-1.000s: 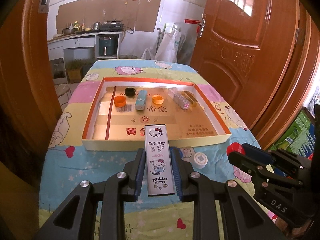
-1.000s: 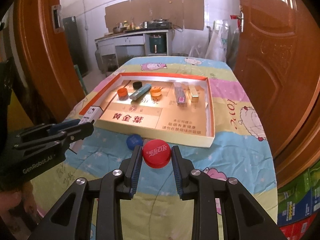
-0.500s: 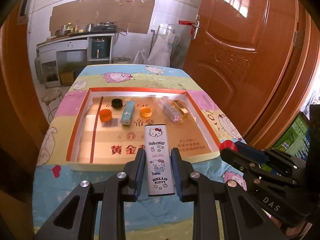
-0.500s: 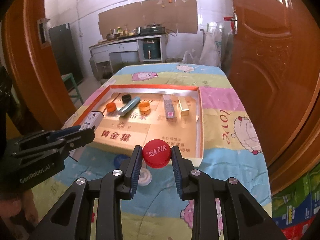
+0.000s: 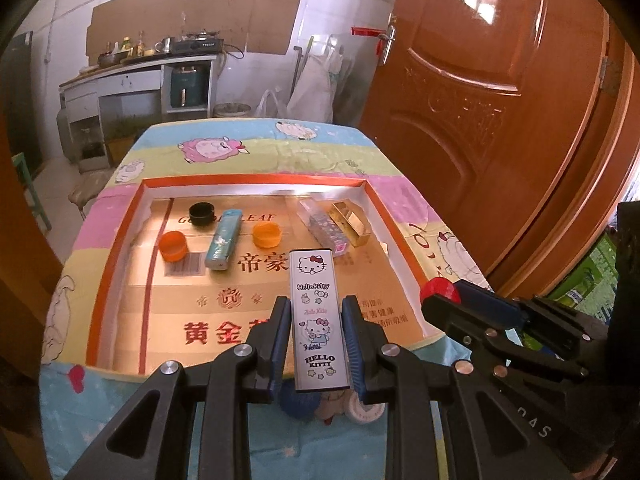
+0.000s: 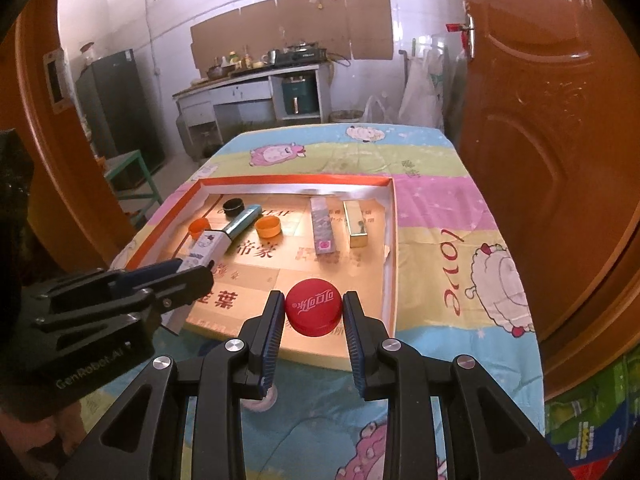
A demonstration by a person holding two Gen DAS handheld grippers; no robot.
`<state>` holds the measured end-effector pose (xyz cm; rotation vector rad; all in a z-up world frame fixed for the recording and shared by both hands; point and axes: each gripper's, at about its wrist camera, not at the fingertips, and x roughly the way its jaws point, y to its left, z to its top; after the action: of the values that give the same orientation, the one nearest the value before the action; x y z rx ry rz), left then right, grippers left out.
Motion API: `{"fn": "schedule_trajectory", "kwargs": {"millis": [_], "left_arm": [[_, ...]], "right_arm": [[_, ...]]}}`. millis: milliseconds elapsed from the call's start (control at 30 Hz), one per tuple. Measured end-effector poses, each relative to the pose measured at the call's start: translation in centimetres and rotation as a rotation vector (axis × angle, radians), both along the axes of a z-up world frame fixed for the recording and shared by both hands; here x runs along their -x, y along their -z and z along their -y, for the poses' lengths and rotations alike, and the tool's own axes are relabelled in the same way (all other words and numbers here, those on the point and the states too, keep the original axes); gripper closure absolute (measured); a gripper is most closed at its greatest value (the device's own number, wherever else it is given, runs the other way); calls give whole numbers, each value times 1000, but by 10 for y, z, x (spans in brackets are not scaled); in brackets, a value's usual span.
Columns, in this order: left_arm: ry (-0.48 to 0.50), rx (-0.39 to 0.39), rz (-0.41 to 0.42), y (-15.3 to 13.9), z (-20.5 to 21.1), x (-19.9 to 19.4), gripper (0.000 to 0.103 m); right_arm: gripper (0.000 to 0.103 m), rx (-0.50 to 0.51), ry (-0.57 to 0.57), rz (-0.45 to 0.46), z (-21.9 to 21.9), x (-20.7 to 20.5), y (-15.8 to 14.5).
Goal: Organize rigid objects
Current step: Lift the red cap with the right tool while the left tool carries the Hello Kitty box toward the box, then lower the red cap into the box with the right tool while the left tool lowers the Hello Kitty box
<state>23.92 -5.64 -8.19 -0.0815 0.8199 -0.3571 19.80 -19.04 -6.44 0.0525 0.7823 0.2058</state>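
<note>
Left wrist view: the left gripper (image 5: 316, 344) is seen with its fingers (image 5: 279, 344) closed narrowly on a white Hello Kitty box (image 5: 317, 320), which is gripped by its long sides and held above the near part of the shallow cardboard tray (image 5: 116, 248). Right wrist view: the right gripper (image 6: 314, 316) is seen with its fingers (image 6: 353, 320) pressed against the rim of a red bottle cap (image 6: 314, 312), held over the near edge of the same tray.

The tray is set on a worktop covered with a cartoon-print cloth (image 6: 440, 208). Inside the tray, toward its far wall, the following are laid out: a black cap (image 5: 202, 214), an orange cap (image 5: 173, 245), a light-blue oblong case (image 5: 224, 238) lying between the caps, a second orange cap (image 5: 267, 235), a patterned clear box (image 5: 324, 228) and, just beside it, a gold box (image 5: 349, 223).

On the cloth in front of the tray, partly hidden beneath the left gripper, a blue cap (image 5: 300, 400) and a white cap (image 5: 366, 408) are visible. The right gripper is seen at the right edge of the left view, and the left gripper, with the white box in it, at the left edge of the right view. A wooden door (image 5: 500, 100) stands to the right of the worktop.
</note>
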Motion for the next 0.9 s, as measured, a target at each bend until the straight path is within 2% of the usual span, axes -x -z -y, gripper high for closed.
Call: {"fn": "schedule_trajectory", "kwargs": {"millis": [900], "left_arm": [[-1, -34, -75, 32, 19, -58, 76]], "right_arm": [[72, -28, -16, -59, 10, -60, 31]]}}
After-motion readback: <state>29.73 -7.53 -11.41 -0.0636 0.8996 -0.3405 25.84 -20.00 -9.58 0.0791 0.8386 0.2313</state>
